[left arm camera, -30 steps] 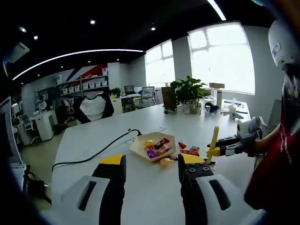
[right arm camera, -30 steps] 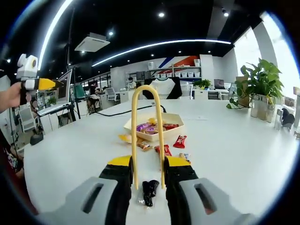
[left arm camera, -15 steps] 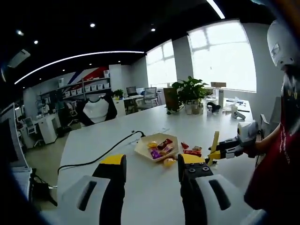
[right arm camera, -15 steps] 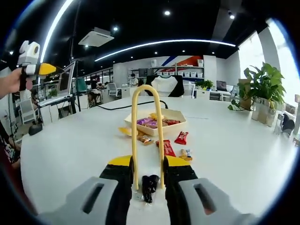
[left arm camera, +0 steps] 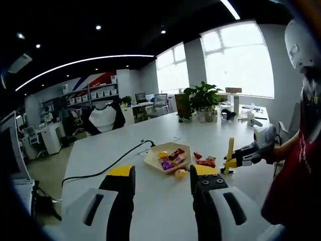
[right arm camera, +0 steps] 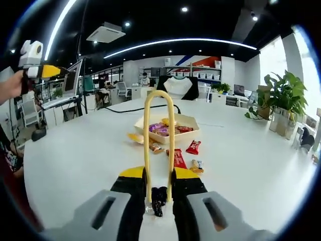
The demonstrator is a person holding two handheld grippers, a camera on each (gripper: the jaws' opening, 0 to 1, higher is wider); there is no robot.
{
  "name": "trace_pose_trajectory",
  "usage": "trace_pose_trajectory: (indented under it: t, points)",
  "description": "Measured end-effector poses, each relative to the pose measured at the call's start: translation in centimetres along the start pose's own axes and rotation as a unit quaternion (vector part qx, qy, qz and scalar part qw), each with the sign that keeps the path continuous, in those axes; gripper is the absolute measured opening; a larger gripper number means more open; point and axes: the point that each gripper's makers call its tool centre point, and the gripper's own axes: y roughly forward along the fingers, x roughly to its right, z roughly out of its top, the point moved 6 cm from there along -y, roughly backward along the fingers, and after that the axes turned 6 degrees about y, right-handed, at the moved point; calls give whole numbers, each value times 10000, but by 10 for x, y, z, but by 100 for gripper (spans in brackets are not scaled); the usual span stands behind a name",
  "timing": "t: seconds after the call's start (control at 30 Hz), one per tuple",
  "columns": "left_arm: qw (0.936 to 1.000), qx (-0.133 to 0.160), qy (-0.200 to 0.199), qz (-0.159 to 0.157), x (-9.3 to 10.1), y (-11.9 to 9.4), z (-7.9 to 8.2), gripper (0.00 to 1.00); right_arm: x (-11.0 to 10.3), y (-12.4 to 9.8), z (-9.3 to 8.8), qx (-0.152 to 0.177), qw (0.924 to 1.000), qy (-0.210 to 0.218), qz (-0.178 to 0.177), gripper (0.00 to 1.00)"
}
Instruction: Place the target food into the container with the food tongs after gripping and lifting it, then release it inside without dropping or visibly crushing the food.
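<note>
- Right gripper view: your right gripper (right arm camera: 158, 182) clamps the yellow plastic tongs (right arm camera: 159, 136), looped end forward, with nothing between the tong arms.
- Wrapped sweets (right arm camera: 181, 154) lie on the table (right arm camera: 80, 155) beside the pale angular tray (right arm camera: 188, 134), mid-table.
- Your left gripper (left arm camera: 162, 181) stands open, empty.
- Glossy wrappers are likely slippery: squeeze too lightly and one drops, too hard and it crumples.

We see the tray (left arm camera: 168, 157) mid-frame from above, L view; R view low, nearer, tray (right arm camera: 165, 131) centre.
</note>
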Motion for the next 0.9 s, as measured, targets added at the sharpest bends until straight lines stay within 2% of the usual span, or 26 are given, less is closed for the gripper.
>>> trace_pose_trajectory:
  t: [0.17, 0.47, 0.53, 0.63, 0.77, 0.9]
  points:
    - [10000, 19, -15, 23, 0, 0, 0, 46, 4, 1, 23, 170, 9998, -34, 35, 15]
    - [9999, 27, -79, 133, -2, -6, -4, 46, 20, 23, 65, 389, 9992, 97, 81, 15]
    - [9998, 23, -87, 158, -2, -8, -5, 46, 31, 31, 81, 518, 9977, -438, -61, 15]
    - [9998, 10, -113, 190, -3, -11, -7, 45, 37, 38, 98, 606, 9979, -220, 31, 15]
    - [9995, -7, -157, 278, -6, -15, -11, 45, 46, 51, 125, 782, 9966, -257, 37, 15]
    - [9990, 27, -237, 391, -10, -22, -12, 44, 51, 75, 157, 890, 9959, -161, 94, 16]
